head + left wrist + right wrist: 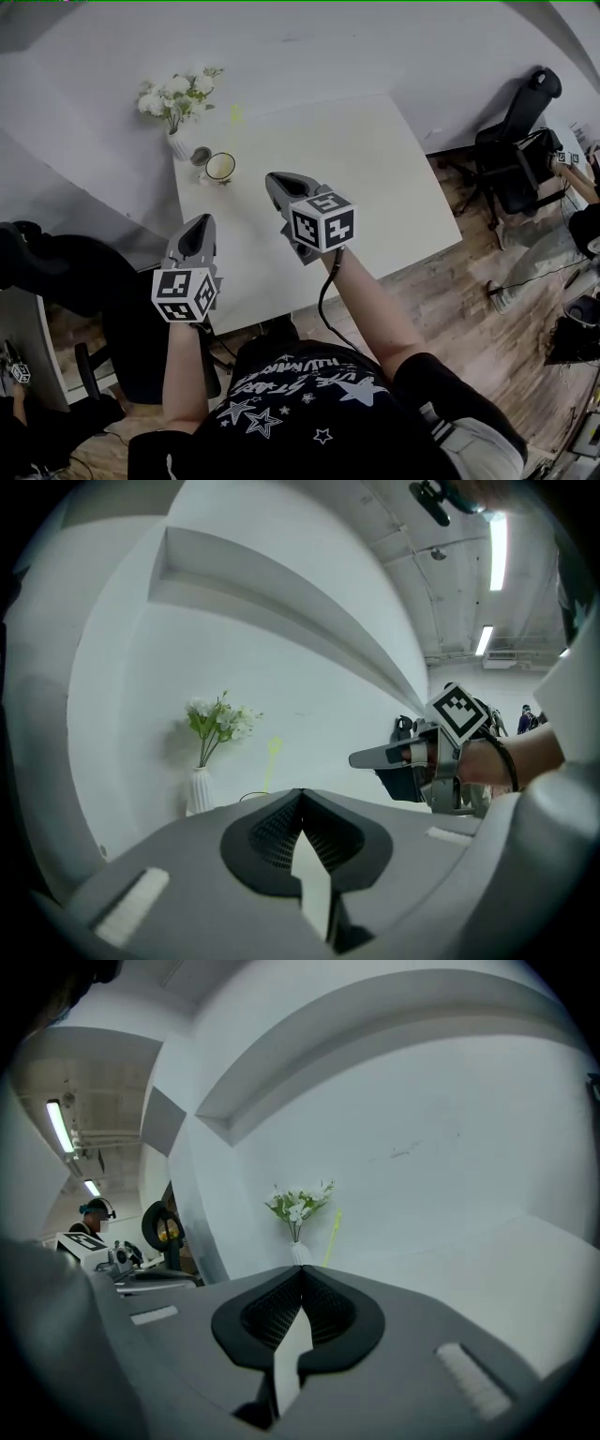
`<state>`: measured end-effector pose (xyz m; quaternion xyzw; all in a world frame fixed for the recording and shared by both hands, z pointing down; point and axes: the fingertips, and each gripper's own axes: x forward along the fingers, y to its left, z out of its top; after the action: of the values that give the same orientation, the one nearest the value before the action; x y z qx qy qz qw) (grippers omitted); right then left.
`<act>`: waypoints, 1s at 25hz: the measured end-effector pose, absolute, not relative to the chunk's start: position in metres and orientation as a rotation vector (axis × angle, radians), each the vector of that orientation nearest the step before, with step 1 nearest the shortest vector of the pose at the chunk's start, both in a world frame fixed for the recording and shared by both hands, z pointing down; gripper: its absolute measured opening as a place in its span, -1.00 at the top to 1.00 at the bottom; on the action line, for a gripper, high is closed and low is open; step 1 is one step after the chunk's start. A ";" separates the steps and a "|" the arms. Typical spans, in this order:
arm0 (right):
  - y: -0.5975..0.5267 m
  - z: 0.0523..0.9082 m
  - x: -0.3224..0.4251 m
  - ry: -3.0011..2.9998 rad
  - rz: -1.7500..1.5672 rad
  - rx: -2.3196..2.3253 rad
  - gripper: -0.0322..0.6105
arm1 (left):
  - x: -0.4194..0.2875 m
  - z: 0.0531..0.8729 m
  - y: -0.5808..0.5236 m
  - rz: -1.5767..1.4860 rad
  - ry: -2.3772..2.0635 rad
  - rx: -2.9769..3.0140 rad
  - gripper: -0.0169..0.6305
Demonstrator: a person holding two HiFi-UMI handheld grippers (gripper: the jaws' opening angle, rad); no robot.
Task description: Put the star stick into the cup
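Observation:
A cup (220, 167) with a dark rim stands near the far left corner of the white table (375, 178). A thin yellow-green star stick (235, 114) rises just behind it; whether its foot is inside the cup I cannot tell. The stick shows against the wall in the left gripper view (272, 761) and in the right gripper view (332, 1237). My left gripper (200, 223) hangs over the table's near left edge, shut and holding nothing (300, 792). My right gripper (281, 178) is a little right of the cup, also shut and holding nothing (302, 1269).
A white vase of flowers (178, 142) stands at the table's far left corner beside the cup. Black office chairs stand to the right (511, 150) and left (56, 272) of the table. A white wall runs behind the table.

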<state>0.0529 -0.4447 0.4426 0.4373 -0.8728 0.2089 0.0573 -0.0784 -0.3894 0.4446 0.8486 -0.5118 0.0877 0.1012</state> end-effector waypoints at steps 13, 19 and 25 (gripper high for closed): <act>-0.345 0.408 0.082 -2.687 0.563 1.332 0.86 | -0.047 0.416 -0.307 0.221 -1.502 2.566 0.94; -0.293 0.405 0.089 -2.690 0.550 1.323 0.86 | -0.039 0.411 -0.258 0.216 -1.493 2.576 0.94; -0.242 0.403 0.095 -2.698 0.543 1.310 0.86 | -0.033 0.409 -0.210 0.210 -1.499 2.580 0.94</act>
<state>0.0953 -0.2417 0.4031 0.4294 -0.8842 0.1779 0.0467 -0.0329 -0.2096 0.4088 0.8602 -0.4996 0.0699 0.0751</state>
